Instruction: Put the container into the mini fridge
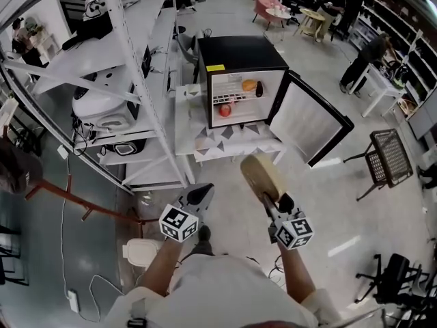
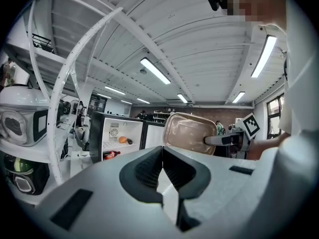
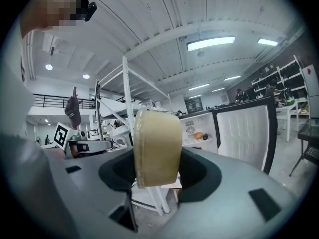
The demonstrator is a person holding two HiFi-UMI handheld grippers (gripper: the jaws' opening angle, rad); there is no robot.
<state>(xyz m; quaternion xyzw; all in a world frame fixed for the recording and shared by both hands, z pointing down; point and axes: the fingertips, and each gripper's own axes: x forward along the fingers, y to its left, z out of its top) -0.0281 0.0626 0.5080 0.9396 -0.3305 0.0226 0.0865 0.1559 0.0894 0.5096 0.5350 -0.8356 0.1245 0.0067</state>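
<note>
Right gripper (image 3: pixel 158 176) has its jaws pinching the container (image 3: pixel 157 148), a tan plastic tub. The tub is turned up on its edge, so from the right gripper view you're looking at its side, with one jaw on each face. Left gripper (image 2: pixel 162 159) has its jaws pressed together with nothing between them, and it's just hanging in the air next to the other one. From the left gripper view you can see into the tub's open side, and it looks empty. In the head view both grippers are held out in front of the person, above the floor (image 1: pixel 328 203), with the tub at the front end of the right one. The tub is well apart from the mini fridge (image 1: pixel 239 57), roughly in line with its opening. The fridge is black and sits on a low white table (image 1: pixel 188 125). Its door (image 1: pixel 311 118) is swung wide open to the right. Inside there's an orange thing (image 1: pixel 249 85) on the upper shelf with something small and dark just beside it, and a red thing (image 1: pixel 225 109) lower down. A white metal rack (image 1: pixel 136 80) loaded with appliances stands to the left of the fridge.
</note>
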